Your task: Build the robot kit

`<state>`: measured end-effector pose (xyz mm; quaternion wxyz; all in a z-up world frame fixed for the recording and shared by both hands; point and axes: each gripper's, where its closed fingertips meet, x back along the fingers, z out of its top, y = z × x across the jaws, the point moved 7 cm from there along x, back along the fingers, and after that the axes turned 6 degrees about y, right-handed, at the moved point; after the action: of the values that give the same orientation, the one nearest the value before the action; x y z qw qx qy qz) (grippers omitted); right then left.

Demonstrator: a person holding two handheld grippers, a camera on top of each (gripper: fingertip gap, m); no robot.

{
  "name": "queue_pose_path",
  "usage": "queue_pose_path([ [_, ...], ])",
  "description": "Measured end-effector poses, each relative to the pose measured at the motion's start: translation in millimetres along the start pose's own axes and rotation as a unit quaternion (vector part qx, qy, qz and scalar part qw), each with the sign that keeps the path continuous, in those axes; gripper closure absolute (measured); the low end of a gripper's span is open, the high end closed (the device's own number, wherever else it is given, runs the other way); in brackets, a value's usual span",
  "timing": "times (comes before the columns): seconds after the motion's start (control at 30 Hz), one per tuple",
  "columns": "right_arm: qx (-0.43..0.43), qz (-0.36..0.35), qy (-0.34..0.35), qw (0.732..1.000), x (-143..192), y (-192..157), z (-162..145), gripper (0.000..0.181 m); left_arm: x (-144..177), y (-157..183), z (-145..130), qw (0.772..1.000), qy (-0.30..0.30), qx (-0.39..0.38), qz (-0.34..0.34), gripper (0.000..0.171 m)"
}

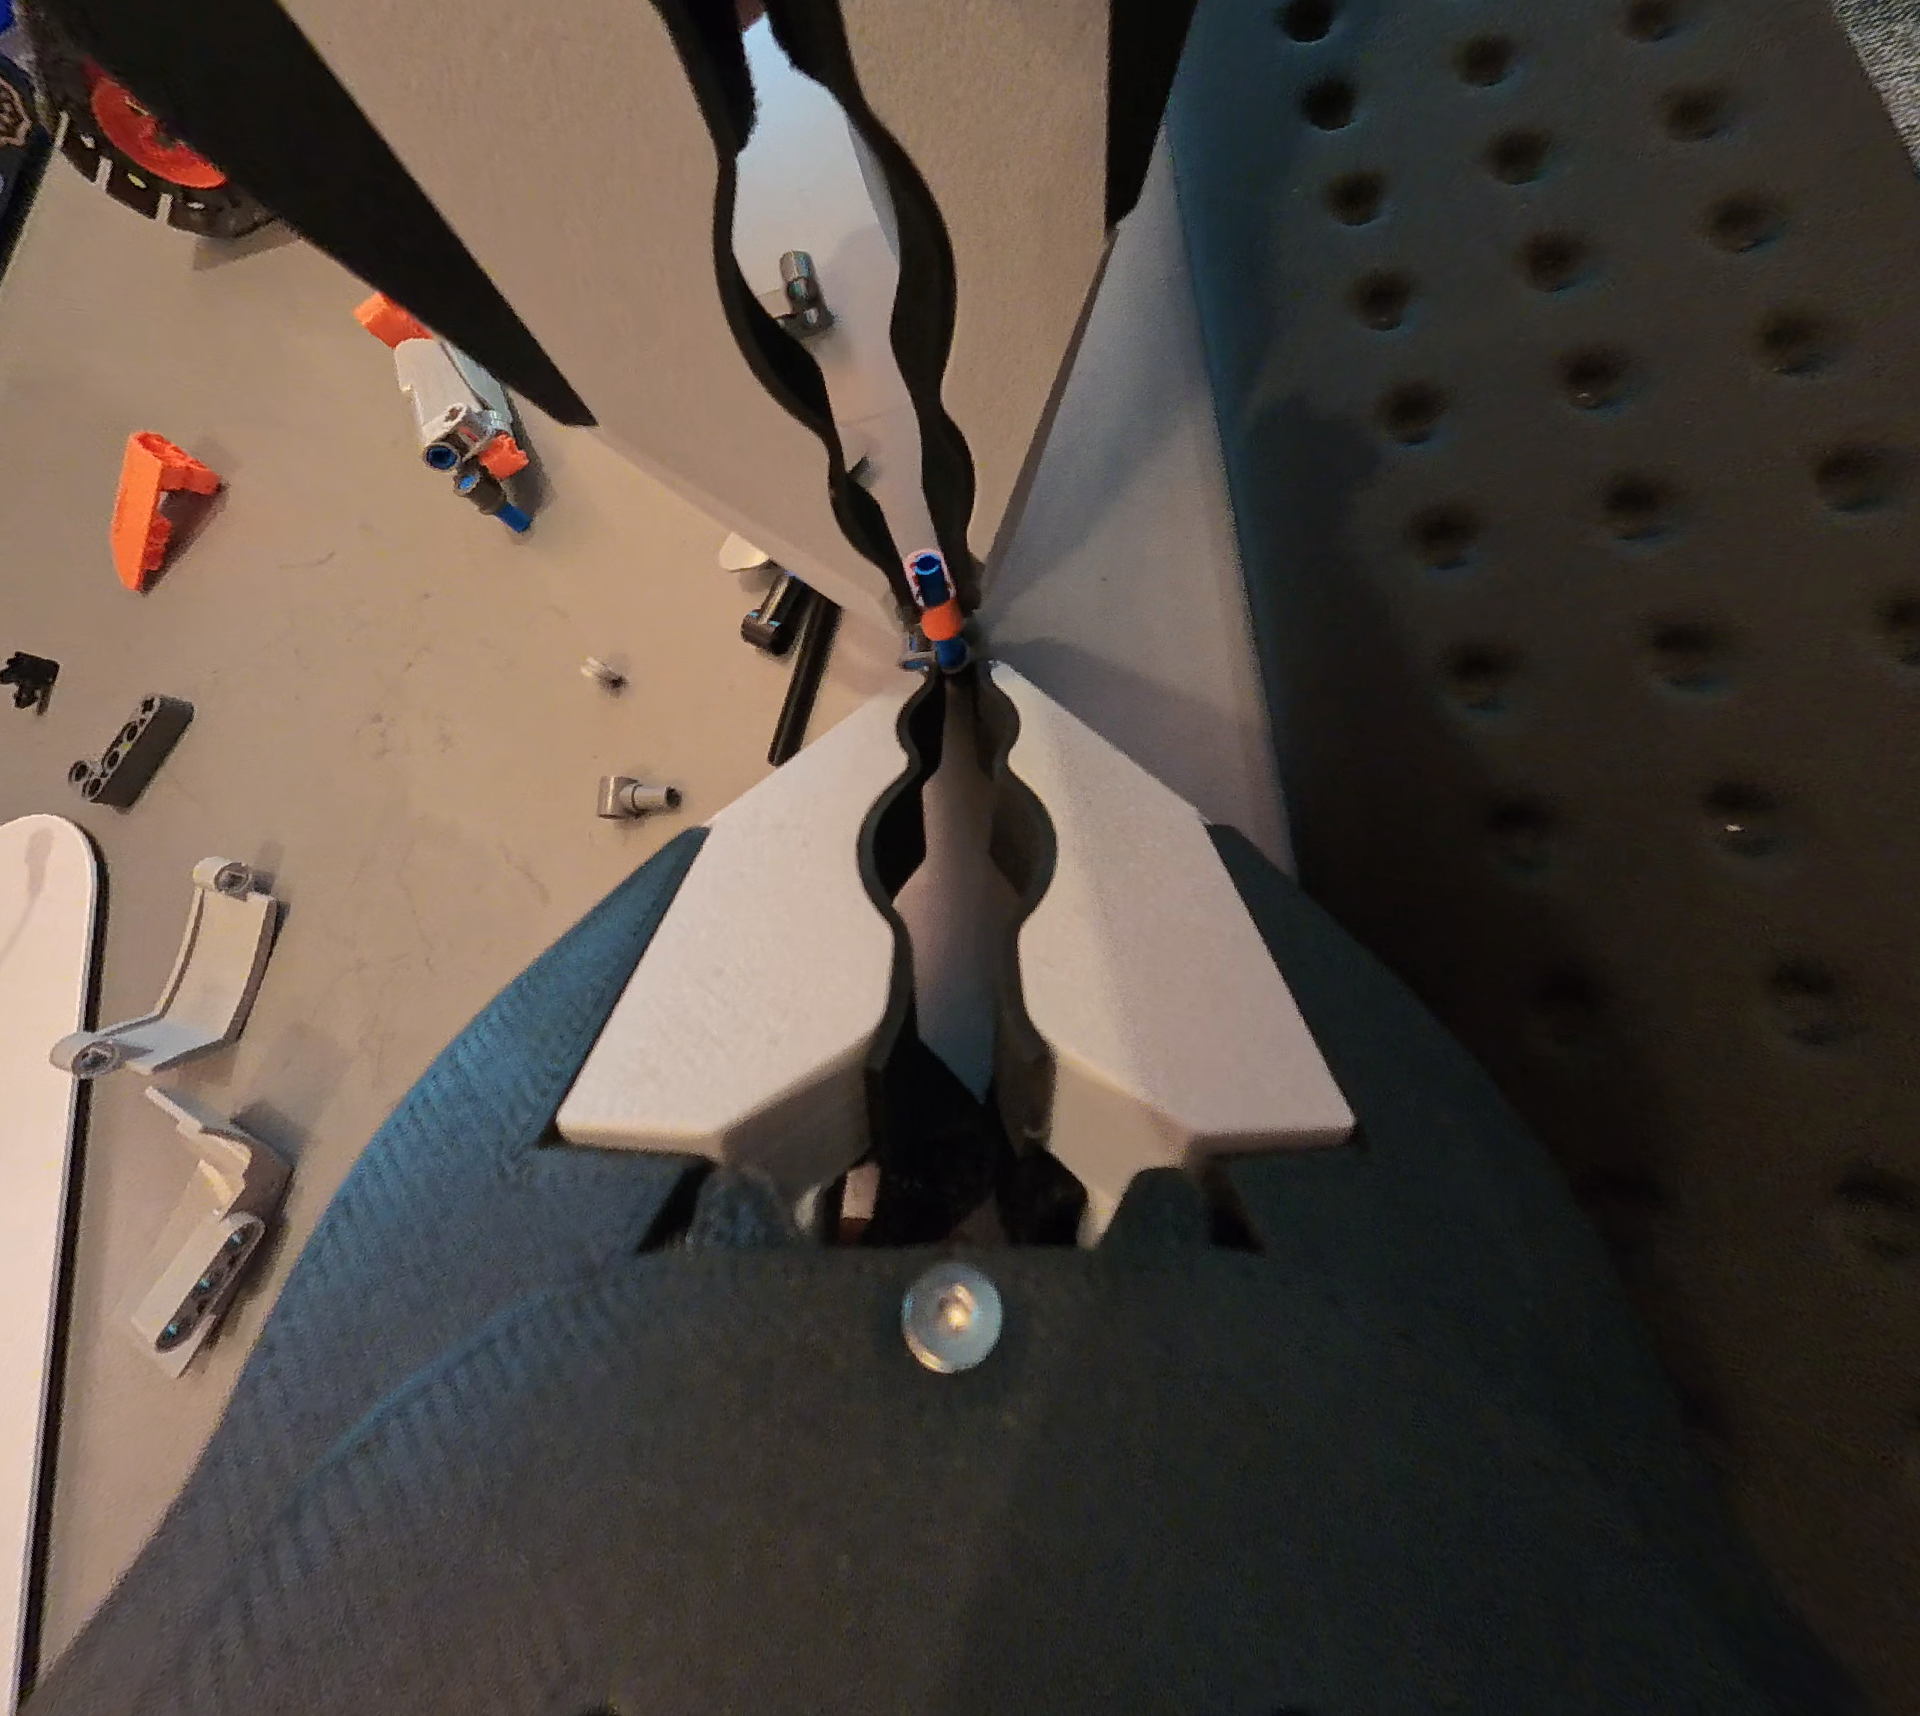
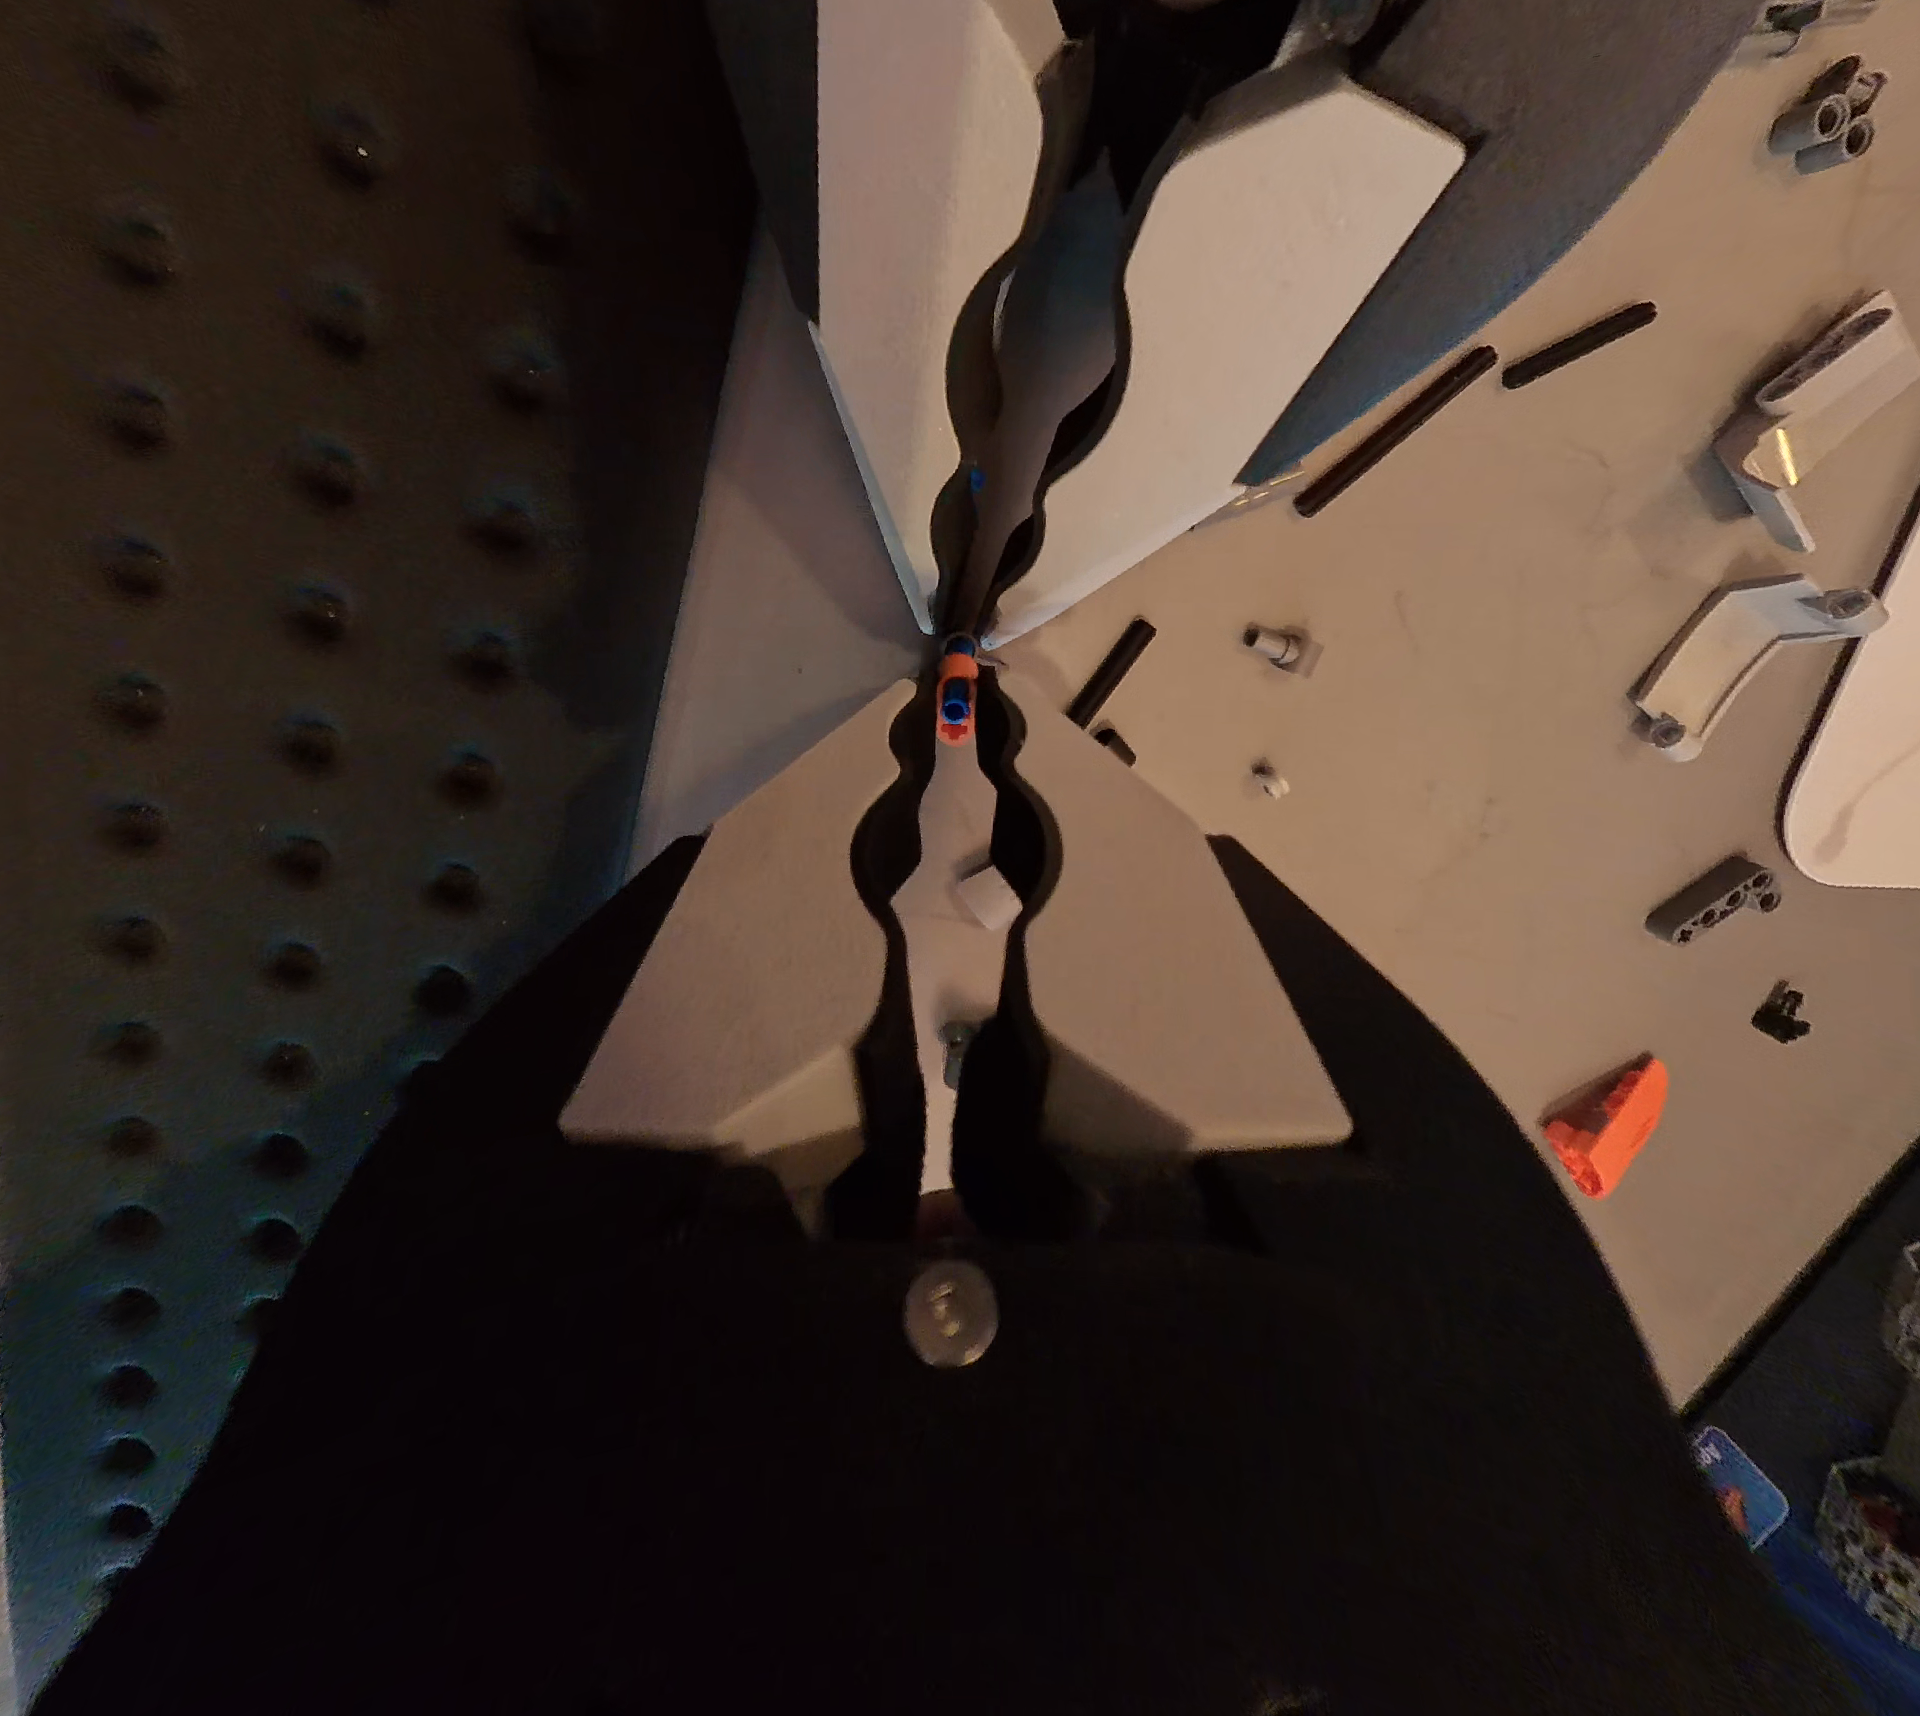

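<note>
Grey-padded left gripper (image 1: 951, 679) and right gripper (image 2: 954, 705) meet tip to tip, both pinched tight on one tiny blue-orange pin (image 1: 933, 601) held above the table (image 1: 416, 679). Looks light, rigid, slippery: grip its ends. Loose bricks (image 1: 161, 508) lie around.

My fingertips cover most of the tiny blue-and-orange pin piece (image 1: 932, 606); can't tell which gripper actually clamps it. Left of it, red wheel (image 1: 145, 149) half hidden behind the other gripper. White board (image 1: 42, 1147) cut by frame edge.
</note>
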<state>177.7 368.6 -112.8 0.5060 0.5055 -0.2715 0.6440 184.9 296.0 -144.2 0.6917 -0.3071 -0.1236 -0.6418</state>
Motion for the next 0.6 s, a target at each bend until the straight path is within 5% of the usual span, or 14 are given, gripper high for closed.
queue_pose_path([
  [0.6,0.015,0.032,0.012,0.999,-1.5,5.0,-0.7,0.177,-0.3,0.3,0.2,1.0,0.0,-0.002,-0.003,0.168],
])
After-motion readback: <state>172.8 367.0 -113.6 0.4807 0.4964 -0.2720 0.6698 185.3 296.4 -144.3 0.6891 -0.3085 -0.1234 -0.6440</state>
